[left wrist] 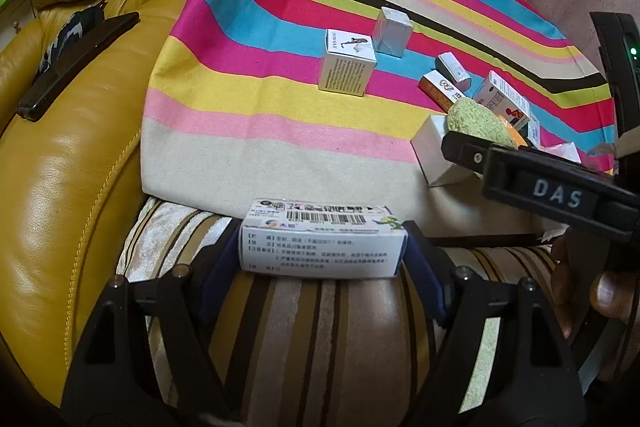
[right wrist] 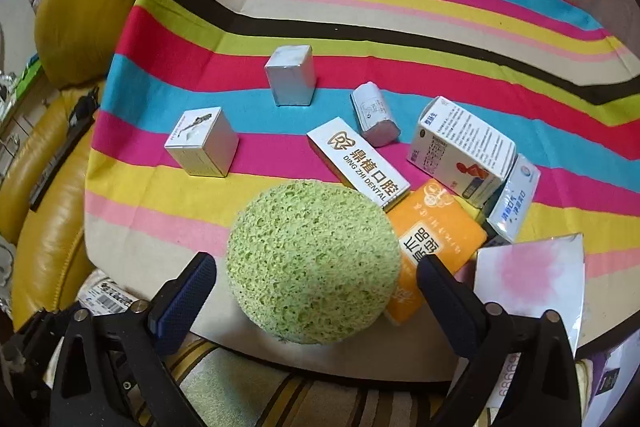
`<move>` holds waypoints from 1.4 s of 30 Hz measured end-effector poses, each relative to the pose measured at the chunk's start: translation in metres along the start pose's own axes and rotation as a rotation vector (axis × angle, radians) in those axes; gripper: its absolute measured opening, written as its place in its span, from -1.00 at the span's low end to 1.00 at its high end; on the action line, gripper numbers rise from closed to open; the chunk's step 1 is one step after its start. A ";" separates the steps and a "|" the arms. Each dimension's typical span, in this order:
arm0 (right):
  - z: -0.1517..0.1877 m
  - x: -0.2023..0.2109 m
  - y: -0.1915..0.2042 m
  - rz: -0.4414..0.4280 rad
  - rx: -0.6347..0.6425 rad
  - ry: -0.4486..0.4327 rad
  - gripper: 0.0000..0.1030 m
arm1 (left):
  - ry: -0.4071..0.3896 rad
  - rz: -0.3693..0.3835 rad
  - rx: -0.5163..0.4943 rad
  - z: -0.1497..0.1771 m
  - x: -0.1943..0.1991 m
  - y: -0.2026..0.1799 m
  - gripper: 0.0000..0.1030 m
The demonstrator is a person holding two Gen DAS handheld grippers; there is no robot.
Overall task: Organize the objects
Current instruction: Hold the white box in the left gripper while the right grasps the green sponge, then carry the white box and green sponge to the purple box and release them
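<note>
My left gripper (left wrist: 322, 247) is shut on a white medicine box (left wrist: 320, 227) with a barcode, its blue pads (left wrist: 424, 267) pressing both short ends above a striped cushion. A round green sponge (right wrist: 314, 263) lies at the near edge of the striped cloth (right wrist: 360, 7), resting partly on an orange packet (right wrist: 436, 239). My right gripper (right wrist: 316, 267) straddles the sponge with its jaws open and a gap on each side. The left wrist view shows the same sponge (left wrist: 480, 123) and the right gripper's black body (left wrist: 556, 191).
On the cloth stand two small white boxes (right wrist: 202, 143) (right wrist: 290, 75), a dental box (right wrist: 360, 163), a rolled white pack (right wrist: 374, 117), a tilted medicine carton (right wrist: 464, 147) and a pink-white box (right wrist: 528, 279). A dark device (left wrist: 76, 63) lies on the yellow leather armrest (left wrist: 72, 187).
</note>
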State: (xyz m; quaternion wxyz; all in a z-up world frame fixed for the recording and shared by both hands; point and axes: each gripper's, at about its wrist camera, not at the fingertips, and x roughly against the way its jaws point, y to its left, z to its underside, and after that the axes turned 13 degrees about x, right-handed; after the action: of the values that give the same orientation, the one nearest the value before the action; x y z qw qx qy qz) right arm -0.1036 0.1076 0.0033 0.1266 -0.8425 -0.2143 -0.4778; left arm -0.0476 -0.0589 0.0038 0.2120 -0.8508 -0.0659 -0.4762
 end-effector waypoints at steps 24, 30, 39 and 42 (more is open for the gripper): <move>0.040 0.054 -0.001 -0.002 0.013 -0.114 0.60 | -0.091 -0.091 -0.074 0.006 0.019 -0.016 0.55; 0.056 0.070 -0.011 -0.013 -0.017 -0.136 0.60 | -0.128 -0.083 -0.092 0.009 0.032 -0.025 0.55; 0.080 0.093 -0.034 -0.009 -0.068 -0.152 0.61 | -0.121 -0.011 -0.170 0.026 0.038 -0.063 0.55; 0.090 0.100 -0.043 0.002 -0.091 -0.150 0.60 | -0.124 0.012 -0.187 0.030 0.041 -0.073 0.55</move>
State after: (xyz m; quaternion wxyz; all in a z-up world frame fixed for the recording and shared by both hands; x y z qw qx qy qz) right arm -0.0120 0.2070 0.0436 0.0721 -0.8810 -0.2005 -0.4225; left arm -0.0247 0.0163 0.0460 0.1299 -0.8951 -0.0292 -0.4254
